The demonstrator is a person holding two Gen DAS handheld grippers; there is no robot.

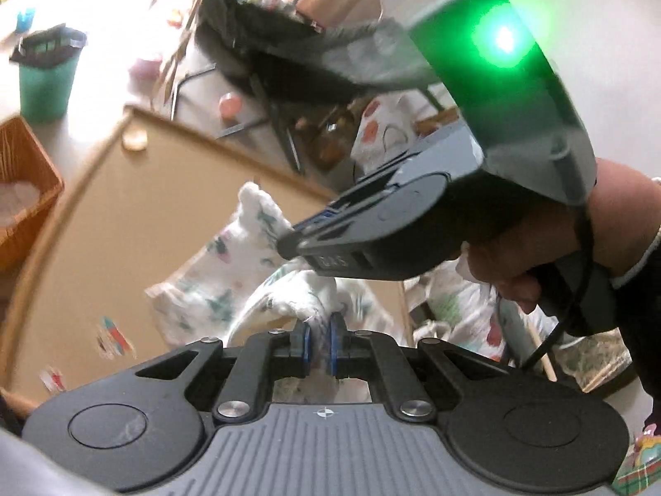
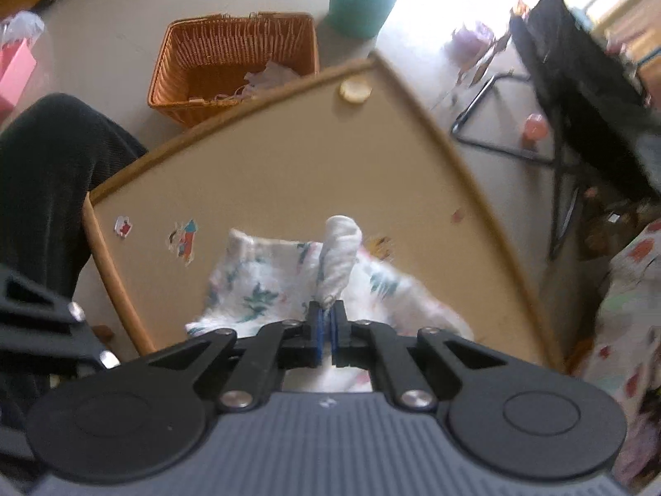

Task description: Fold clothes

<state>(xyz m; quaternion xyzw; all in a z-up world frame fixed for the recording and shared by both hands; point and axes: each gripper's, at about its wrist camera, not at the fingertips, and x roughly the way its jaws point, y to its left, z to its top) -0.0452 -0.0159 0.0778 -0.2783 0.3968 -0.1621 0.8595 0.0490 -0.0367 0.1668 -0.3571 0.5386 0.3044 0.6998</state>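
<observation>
A white garment with a green and pink floral print [image 1: 215, 273] hangs over the tan table [image 1: 136, 206], lifted at two points. My left gripper [image 1: 319, 332] is shut on a bunched fold of it, cloth squeezed between the blue pads. In the left wrist view the right gripper body [image 1: 372, 231] crosses above, held by a hand [image 1: 537, 239]. My right gripper [image 2: 328, 318] is shut on a rolled white edge [image 2: 341, 256] of the same garment [image 2: 256, 285], which droops below toward the table [image 2: 289, 165].
A wicker basket [image 2: 231, 62] with some white cloth stands on the floor beyond the table, a green bin [image 2: 363, 0] behind it. A dark folding rack [image 2: 578, 103] stands at the right. More printed cloth [image 2: 628, 289] lies right of the table. A dark-clad leg [image 2: 45, 173] is at left.
</observation>
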